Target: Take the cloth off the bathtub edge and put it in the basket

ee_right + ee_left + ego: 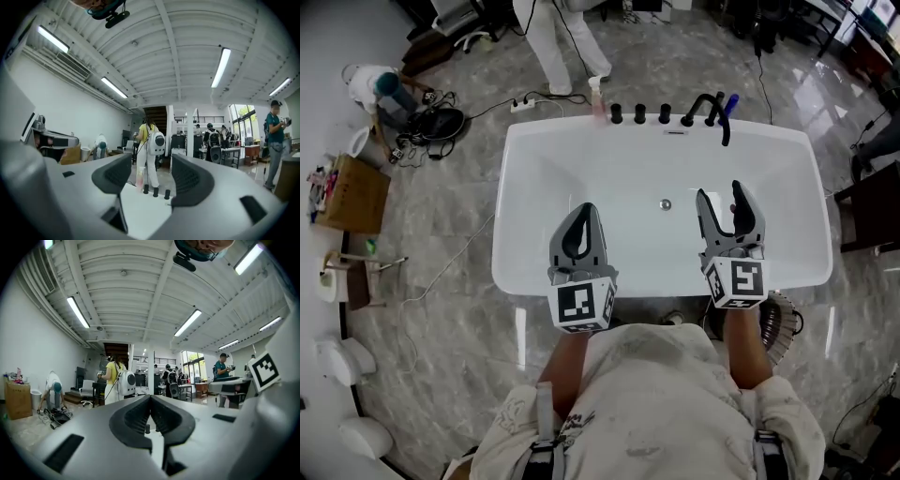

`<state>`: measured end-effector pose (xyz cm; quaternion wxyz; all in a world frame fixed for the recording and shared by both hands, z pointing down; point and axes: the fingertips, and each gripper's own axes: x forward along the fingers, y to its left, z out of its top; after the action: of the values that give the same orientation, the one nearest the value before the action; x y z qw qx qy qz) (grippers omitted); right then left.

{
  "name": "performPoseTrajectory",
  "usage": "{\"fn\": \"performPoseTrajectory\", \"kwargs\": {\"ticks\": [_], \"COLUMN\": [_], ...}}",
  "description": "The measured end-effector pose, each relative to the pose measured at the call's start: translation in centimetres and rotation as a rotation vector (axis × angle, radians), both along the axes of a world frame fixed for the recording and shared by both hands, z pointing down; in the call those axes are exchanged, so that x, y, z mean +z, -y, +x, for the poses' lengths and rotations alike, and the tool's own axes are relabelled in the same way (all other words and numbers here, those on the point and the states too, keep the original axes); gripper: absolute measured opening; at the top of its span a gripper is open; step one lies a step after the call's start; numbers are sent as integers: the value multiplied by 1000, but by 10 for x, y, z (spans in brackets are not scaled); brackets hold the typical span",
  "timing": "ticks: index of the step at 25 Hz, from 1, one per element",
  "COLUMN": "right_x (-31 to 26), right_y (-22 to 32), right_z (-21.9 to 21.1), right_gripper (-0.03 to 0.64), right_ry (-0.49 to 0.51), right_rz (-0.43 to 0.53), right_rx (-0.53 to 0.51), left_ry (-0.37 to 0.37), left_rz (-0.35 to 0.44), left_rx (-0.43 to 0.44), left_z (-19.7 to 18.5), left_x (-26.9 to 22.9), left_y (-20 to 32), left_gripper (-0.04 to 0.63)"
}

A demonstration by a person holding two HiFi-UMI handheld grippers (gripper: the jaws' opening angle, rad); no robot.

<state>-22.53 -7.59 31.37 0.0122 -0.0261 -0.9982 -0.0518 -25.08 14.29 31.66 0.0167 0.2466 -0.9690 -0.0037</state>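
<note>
**Bathtub in the middle, clutter off to 9 o'clock**

The bathtub (534,159) stands crosswise on the floor (459,234). Knobs (639,113) sit along its 12 o'clock rim, with the faucet (705,103) beside them towards 1 o'clock. The drain (666,203) lies mid-basin. The left gripper (584,210) hangs over the tub's 7 o'clock part and the right gripper (719,190) over its 5 o'clock part. A cardboard box (354,195) rests on the floor at 9 o'clock. A person (555,47) stands behind the far rim at 11 o'clock.

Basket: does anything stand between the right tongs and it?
Nothing visible does. The right tongs, open and empty, hang over the bathtub; the basket shows partly beside its near rim. No cloth is in view.
</note>
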Motion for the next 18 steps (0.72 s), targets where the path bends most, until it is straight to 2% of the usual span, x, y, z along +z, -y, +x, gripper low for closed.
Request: {"fn": "performPoseTrajectory", "kwargs": {"ticks": [4, 7, 12, 18], "right_x": [-37, -53, -70, -80], "right_y": [-6, -11, -18, -18], "right_z": [3, 8, 19, 26], "right_gripper": [242, 230, 127, 50], "right_ry": [69, 98, 110, 121], "right_rz": [13, 45, 125, 100], "right_rx": [0, 8, 34, 38], "left_ry": [77, 95, 115, 142], "left_rz": [-19, -13, -8, -19], "left_rx": [-4, 3, 12, 26], "left_z": [2, 4, 9, 14], "left_x": [-27, -37, -50, -61], "left_y": [-4, -6, -6, 1], "left_gripper": [3, 3, 3, 3]}}
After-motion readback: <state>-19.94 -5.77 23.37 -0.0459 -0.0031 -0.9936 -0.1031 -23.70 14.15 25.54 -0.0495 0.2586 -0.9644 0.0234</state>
